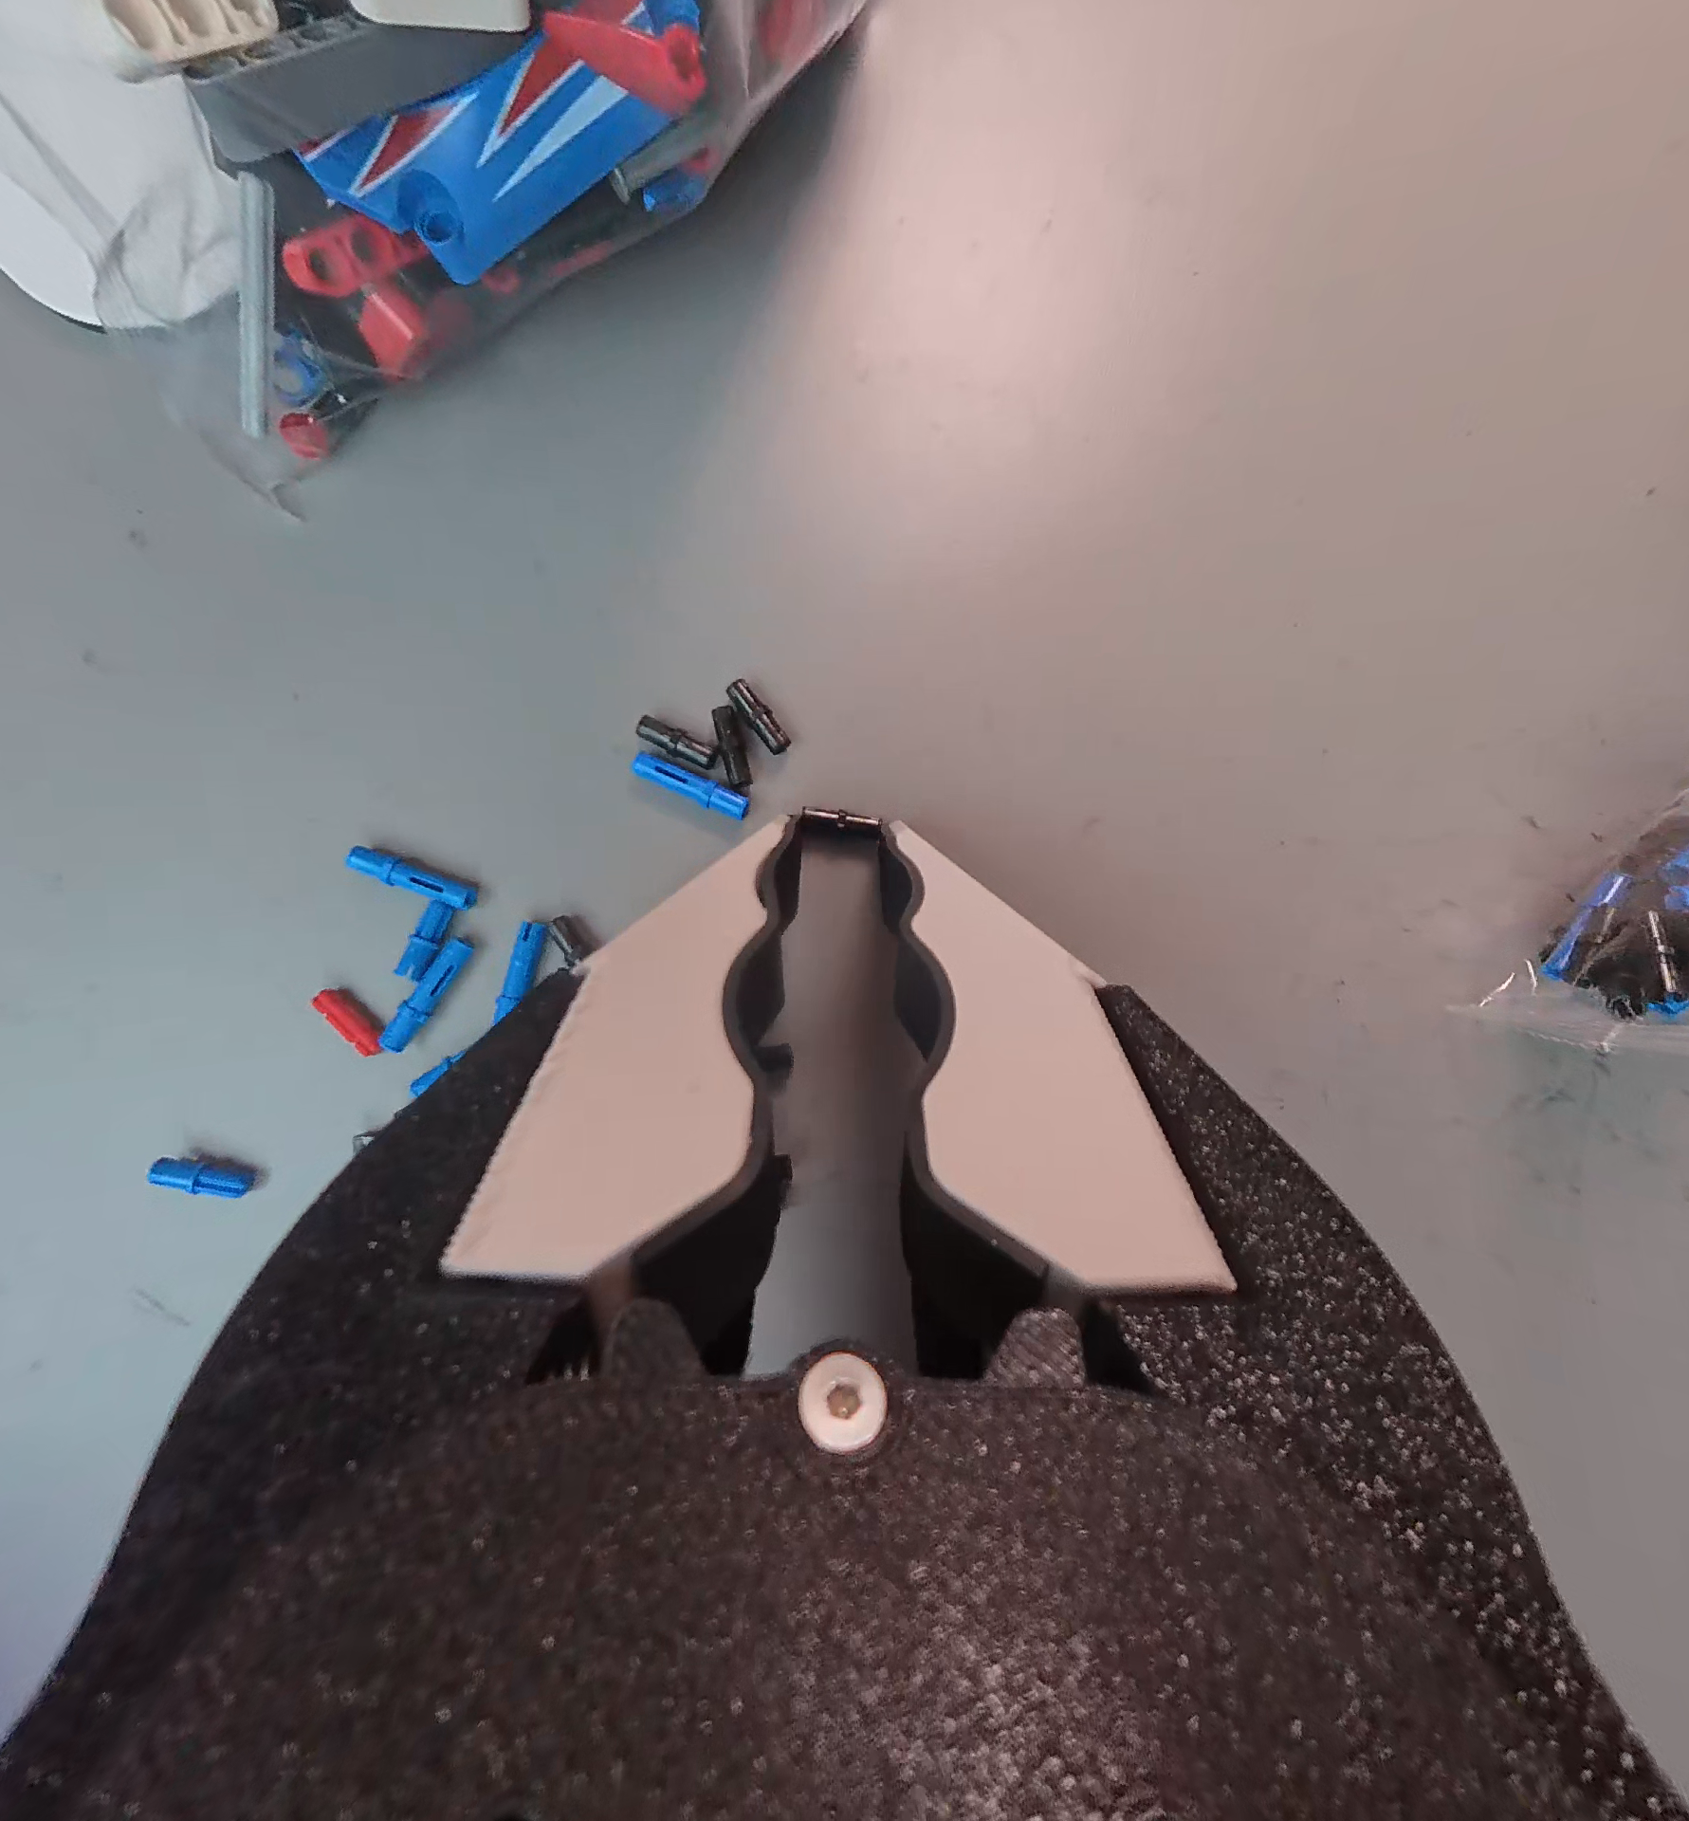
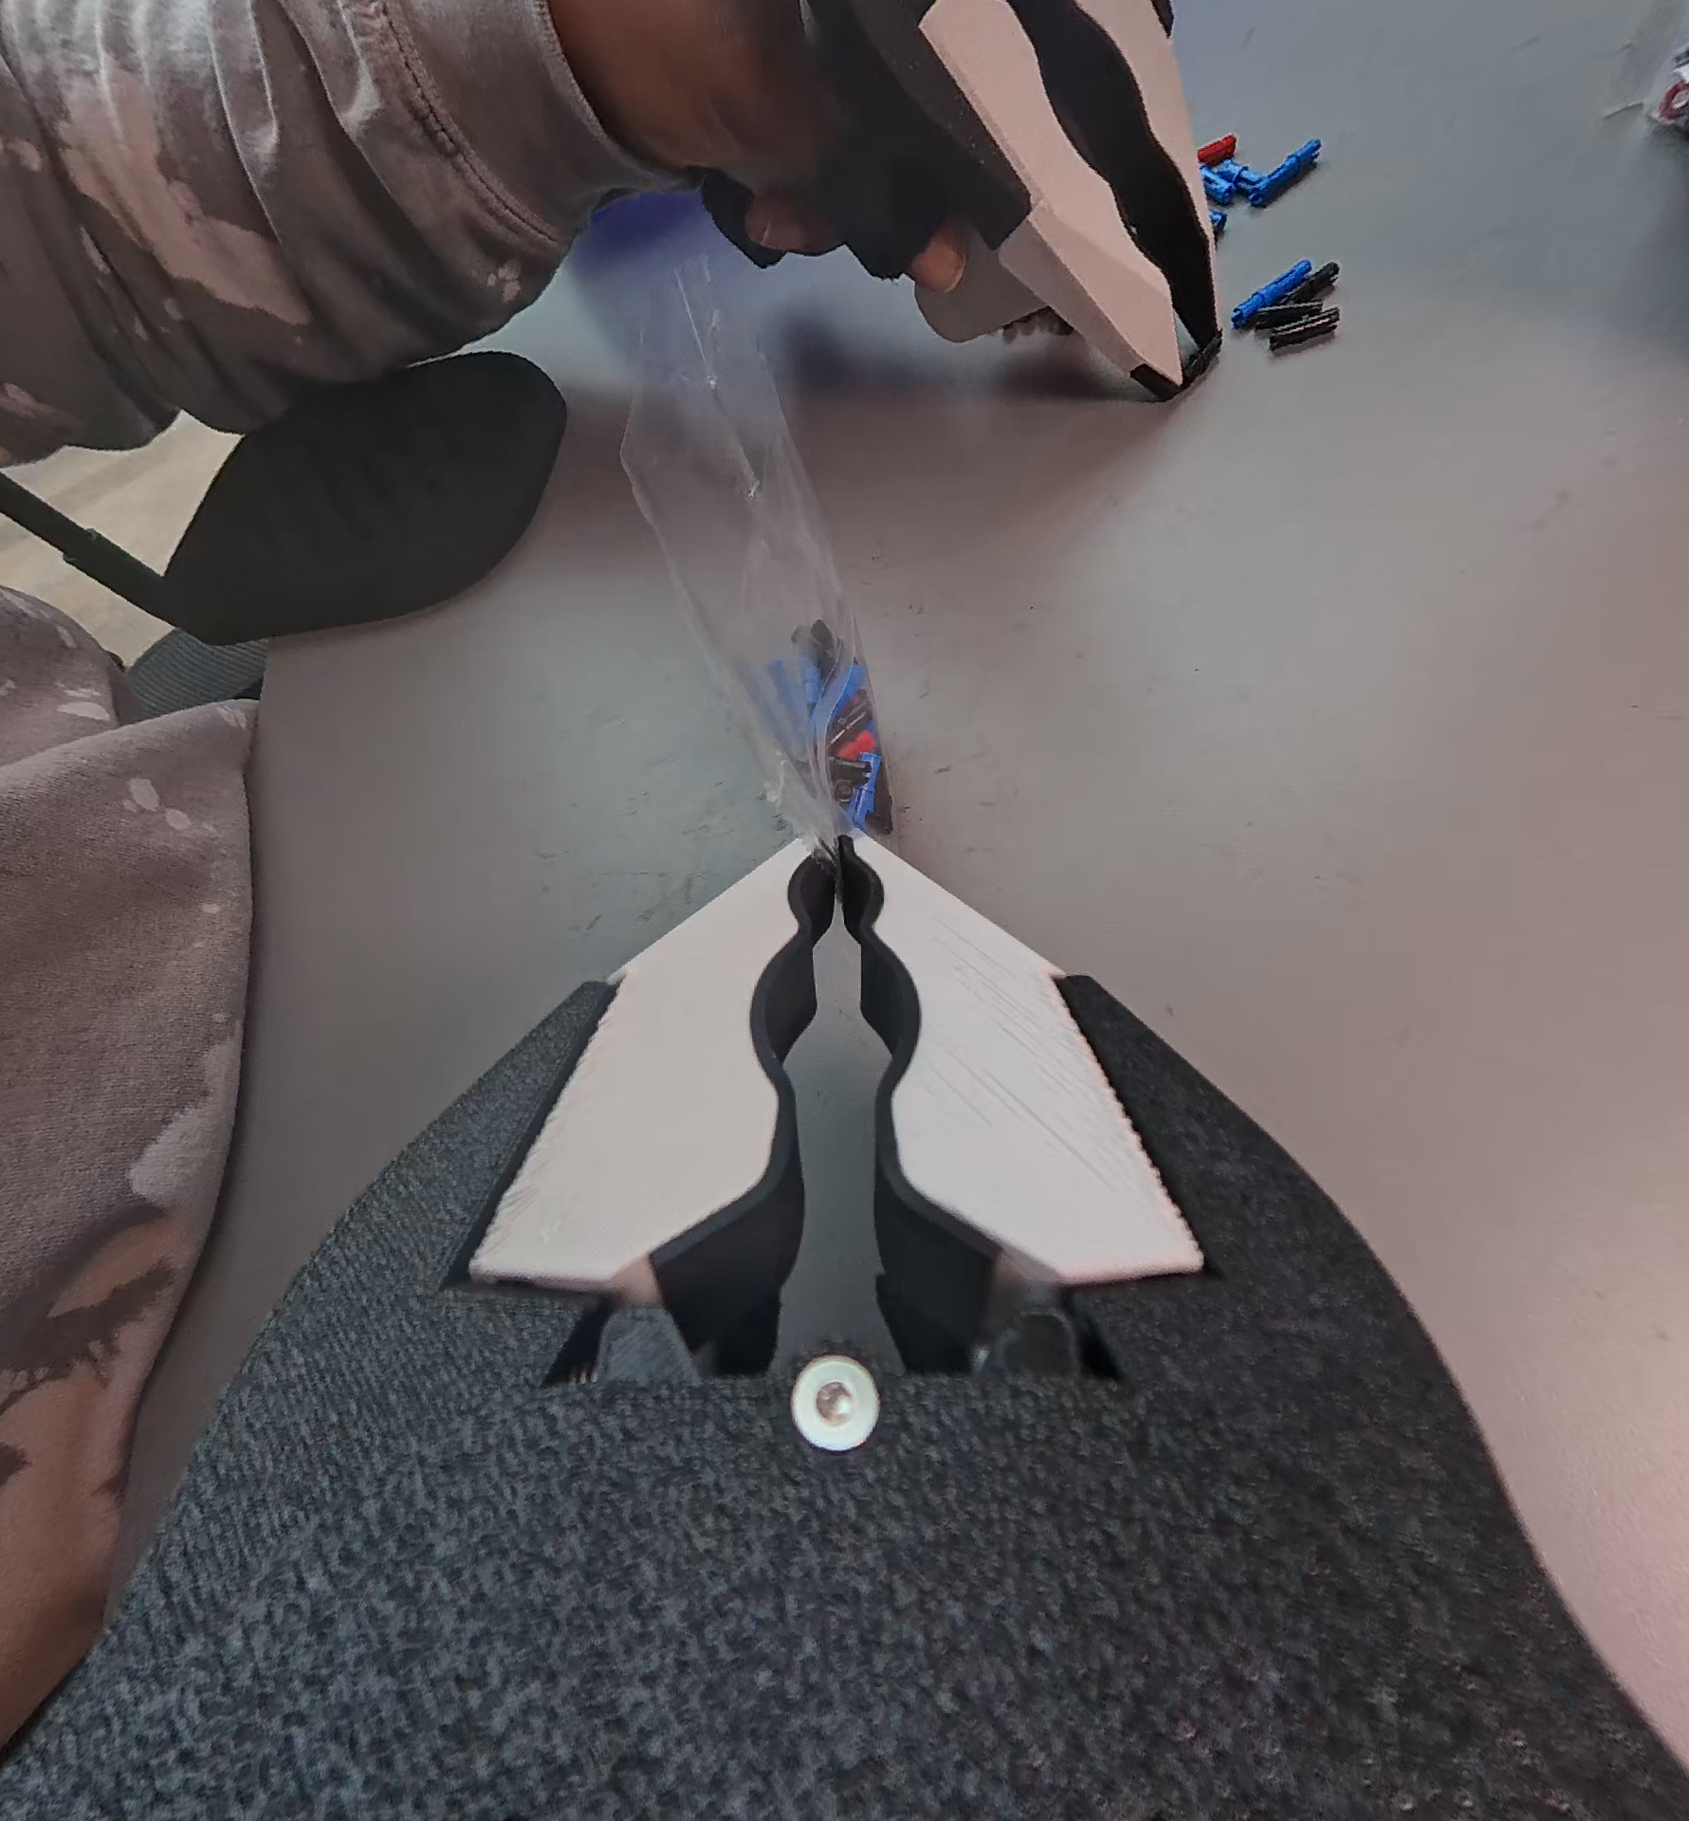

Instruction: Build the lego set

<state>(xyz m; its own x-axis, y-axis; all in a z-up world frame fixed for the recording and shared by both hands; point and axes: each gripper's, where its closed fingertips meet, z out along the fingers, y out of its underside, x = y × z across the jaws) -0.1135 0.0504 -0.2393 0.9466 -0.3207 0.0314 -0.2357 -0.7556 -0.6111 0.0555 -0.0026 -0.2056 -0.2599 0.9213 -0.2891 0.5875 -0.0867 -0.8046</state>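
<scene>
Here the left gripper (image 1: 842, 826) pinches a tiny black pin (image 1: 841, 820) endwise near the tabletop's (image 1: 1214, 493) middle; light, hard, slick, it could easily squirt free. The right gripper (image 2: 840, 855) clamps a limp plastic bag (image 2: 751, 552) of pins by its corner.

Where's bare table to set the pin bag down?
Free: the wide grey table ahead of the left claw, between the big parts bag and the small pin bag. Crowded: left of that claw, where loose blue pins, black pins and a red pin lie scattered.
</scene>
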